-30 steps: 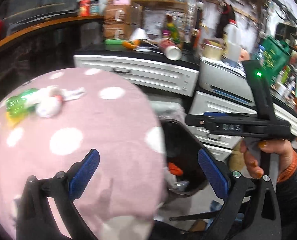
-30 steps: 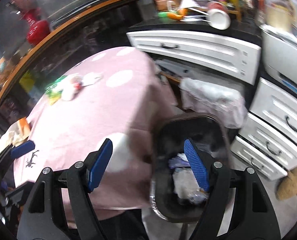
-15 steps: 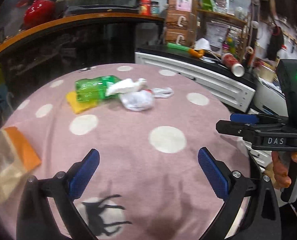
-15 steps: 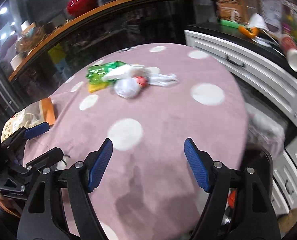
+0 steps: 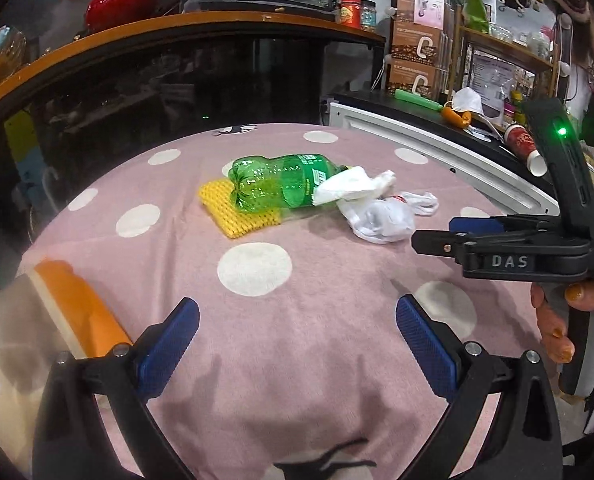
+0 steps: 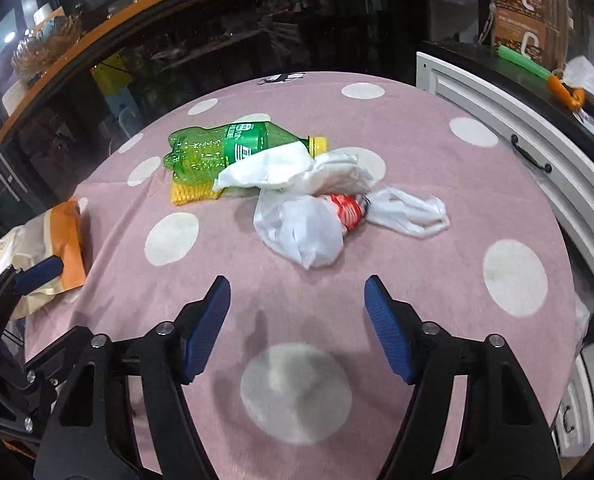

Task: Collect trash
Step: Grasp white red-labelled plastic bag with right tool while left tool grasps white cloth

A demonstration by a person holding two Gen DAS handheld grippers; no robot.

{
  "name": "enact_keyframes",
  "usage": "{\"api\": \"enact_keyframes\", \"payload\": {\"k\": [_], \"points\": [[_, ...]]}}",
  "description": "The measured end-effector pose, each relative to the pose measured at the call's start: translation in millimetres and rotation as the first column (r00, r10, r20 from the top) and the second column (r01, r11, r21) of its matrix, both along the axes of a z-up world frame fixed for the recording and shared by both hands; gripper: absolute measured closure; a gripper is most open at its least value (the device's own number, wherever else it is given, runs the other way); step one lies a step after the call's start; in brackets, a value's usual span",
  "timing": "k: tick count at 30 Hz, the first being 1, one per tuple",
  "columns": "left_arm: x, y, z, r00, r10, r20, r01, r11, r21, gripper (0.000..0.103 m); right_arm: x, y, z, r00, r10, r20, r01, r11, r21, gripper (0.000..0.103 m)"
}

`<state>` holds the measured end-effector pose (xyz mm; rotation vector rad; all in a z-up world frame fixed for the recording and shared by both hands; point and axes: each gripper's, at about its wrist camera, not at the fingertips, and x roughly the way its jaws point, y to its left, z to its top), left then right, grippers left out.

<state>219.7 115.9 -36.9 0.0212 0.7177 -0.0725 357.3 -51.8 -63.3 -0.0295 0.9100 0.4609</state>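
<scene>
A heap of trash lies mid-table on the pink dotted cloth point(image 6: 397, 128): a crushed green plastic bottle point(image 5: 277, 188) point(image 6: 217, 148) on a yellow mesh pad point(image 5: 233, 212) point(image 6: 189, 192), a white crumpled paper point(image 5: 349, 188) point(image 6: 273, 172), and a white plastic bag point(image 5: 385, 220) point(image 6: 301, 232) with a red-printed wrapper point(image 6: 347, 210). My left gripper point(image 5: 297, 344) is open and empty, over the near cloth. My right gripper point(image 6: 297, 320) is open and empty, just short of the plastic bag; it also shows in the left wrist view point(image 5: 497, 248).
An orange-and-clear snack bag point(image 5: 69, 308) point(image 6: 45, 256) lies at the table's left edge. White drawers point(image 6: 537, 152) and a dark counter with clutter stand to the right. A curved dark glass counter point(image 5: 157, 80) runs behind the table.
Both grippers swung from the black bin beside the table back over the table and closer to the trash heap. Both stayed open and empty.
</scene>
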Motion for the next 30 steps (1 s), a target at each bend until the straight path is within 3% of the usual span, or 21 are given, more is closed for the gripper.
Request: {"api": "enact_keyframes", "payload": {"k": [6, 7, 8, 11, 20, 30], "points": [[20, -1, 0, 1.000, -0.008, 0.000, 0.008, 1.000, 0.000, 0.006, 34, 13, -13, 0.999, -0.033, -0.027, 0.032, 0.998, -0.049, 0.052], [22, -2, 0, 1.000, -0.009, 0.003, 0.009, 1.000, 0.003, 0.005, 37, 14, -15, 0.999, -0.035, -0.027, 0.034, 0.998, -0.058, 0.059], [25, -4, 0, 1.000, -0.013, 0.006, 0.013, 1.000, 0.008, 0.006, 40, 15, -17, 0.999, -0.033, -0.031, 0.031, 0.998, -0.061, 0.074], [31, -8, 0, 1.000, -0.024, 0.009, 0.024, 0.999, 0.023, 0.006, 41, 12, -19, 0.999, -0.027, -0.033, 0.024, 0.998, -0.064, 0.094], [46, -20, -8, 0.999, -0.051, -0.003, 0.052, 0.998, 0.027, 0.006, 1, -23, -5, 0.999, -0.001, 0.043, 0.004, 0.998, -0.066, 0.098], [83, -67, -24, 0.989, -0.136, -0.061, 0.139, 0.989, 0.046, 0.006, -34, -88, 16, 0.992, -0.079, 0.096, 0.082, 0.996, -0.023, 0.098]]}}
